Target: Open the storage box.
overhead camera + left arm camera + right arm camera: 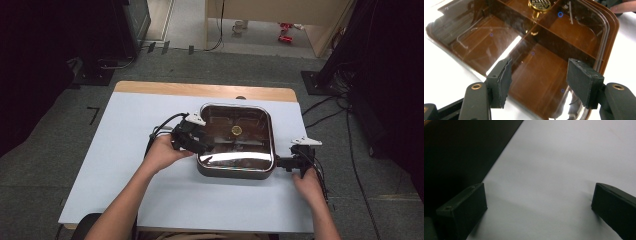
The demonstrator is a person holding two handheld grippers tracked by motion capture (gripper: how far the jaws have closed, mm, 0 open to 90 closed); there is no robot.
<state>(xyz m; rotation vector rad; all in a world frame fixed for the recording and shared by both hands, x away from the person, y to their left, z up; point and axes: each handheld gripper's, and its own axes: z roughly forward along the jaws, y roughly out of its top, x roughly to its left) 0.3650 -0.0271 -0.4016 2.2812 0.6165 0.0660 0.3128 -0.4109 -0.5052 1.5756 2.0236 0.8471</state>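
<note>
Reaching in from the near edge, the left tool (202, 142) hovered over the brown box (236, 140) mid-surface (125, 150) — jaws apart, gripping nothing; the right tool (286, 162) sat wide and empty beside the box's right side, and beyond lay the gold knob (539, 4).

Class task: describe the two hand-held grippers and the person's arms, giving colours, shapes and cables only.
Both the left gripper and the right gripper are black, each topped by a grey three-cornered plate and trailing a black cable. Their jaws end in blocky black pads. The forearms are bare, with no sleeves.
</note>
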